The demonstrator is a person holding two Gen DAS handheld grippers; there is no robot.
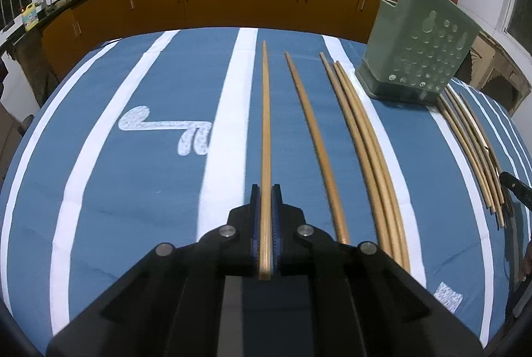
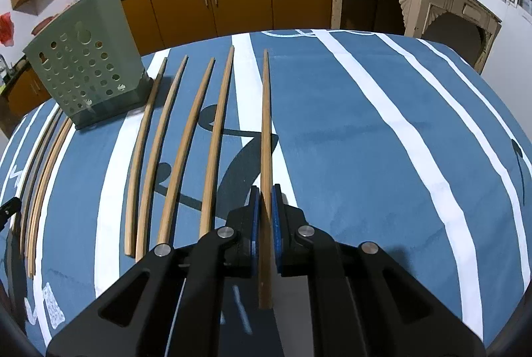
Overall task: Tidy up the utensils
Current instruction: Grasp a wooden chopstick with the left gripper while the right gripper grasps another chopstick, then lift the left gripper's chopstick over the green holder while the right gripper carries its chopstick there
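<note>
Left wrist view: the left tongs (image 1: 265, 190) are closed on one chopstick (image 1: 265, 124), gripped near its thick end, with the rest running straight ahead over the blue-and-white striped cloth (image 1: 133, 174) on the table. To its right lie a single stick (image 1: 314, 144) and then a tight bundle (image 1: 360, 144) of about three, all roughly parallel. The green holder (image 1: 419, 54) stands upright at the far right, well apart from the held stick. More sticks (image 1: 472, 150) lie beyond it, and the dark tip of the other tool shows at the right edge.

Right wrist view: the right tongs (image 2: 265, 190) are likewise clamped on a stick (image 2: 266, 130), which points forward and sits slightly skewed between the pads, its butt end sticking back past them. Four loose sticks (image 2: 179, 154) lie to the left in a fan, and the holder (image 2: 83, 64) stands at the far left with another few sticks (image 2: 43, 164) beside its base.

Risks, as I judge them: each stick is pinched only near one end, so the long free length can swing or pivot in the pads, most likely on the right, where the grip already looks crooked. A drooping tip could catch the holder's rim or tip the light holder over. Both tools heading for the same opening could collide, and a low sweep could scatter the sticks lying on the cloth.
</note>
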